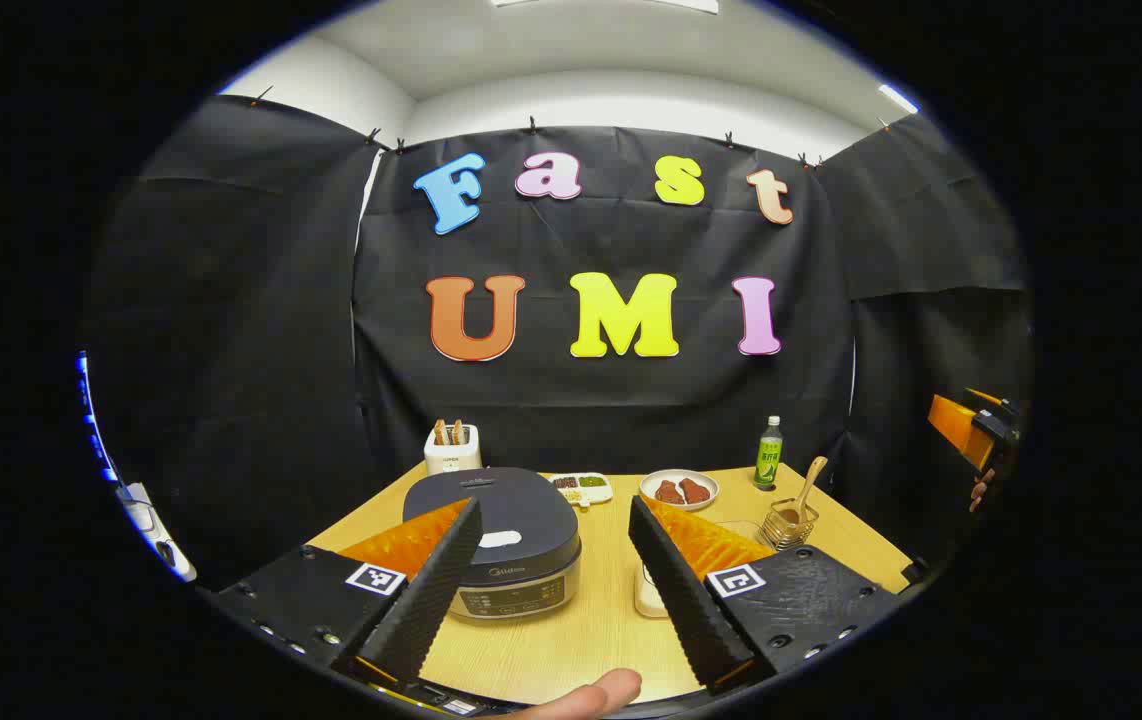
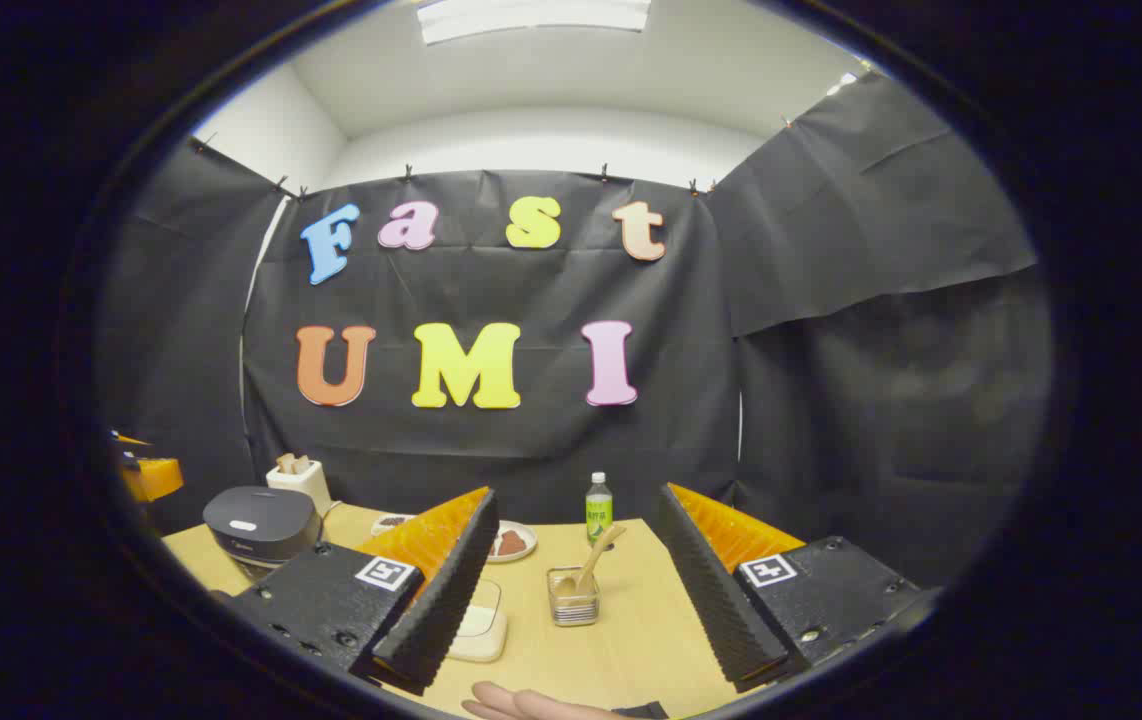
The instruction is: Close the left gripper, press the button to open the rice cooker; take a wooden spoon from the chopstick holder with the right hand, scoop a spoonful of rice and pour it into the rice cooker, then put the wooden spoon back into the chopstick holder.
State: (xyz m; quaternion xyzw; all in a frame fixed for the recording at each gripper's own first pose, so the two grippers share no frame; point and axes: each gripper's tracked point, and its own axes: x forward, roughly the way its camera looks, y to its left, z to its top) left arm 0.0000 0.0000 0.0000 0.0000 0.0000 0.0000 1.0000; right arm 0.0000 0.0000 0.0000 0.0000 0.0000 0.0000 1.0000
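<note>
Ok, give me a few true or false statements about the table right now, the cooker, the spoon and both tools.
1. The rice cooker lid is shut. True.
2. The wooden spoon is held by the right tool. False: it stands in the holder, the tool open and apart from it.
3. The left tool is closed. False: its fingers stand wide apart.
4. A green bottle stands at the back of the table. True.
5. The toaster is empty. False: slices stick out.
</note>
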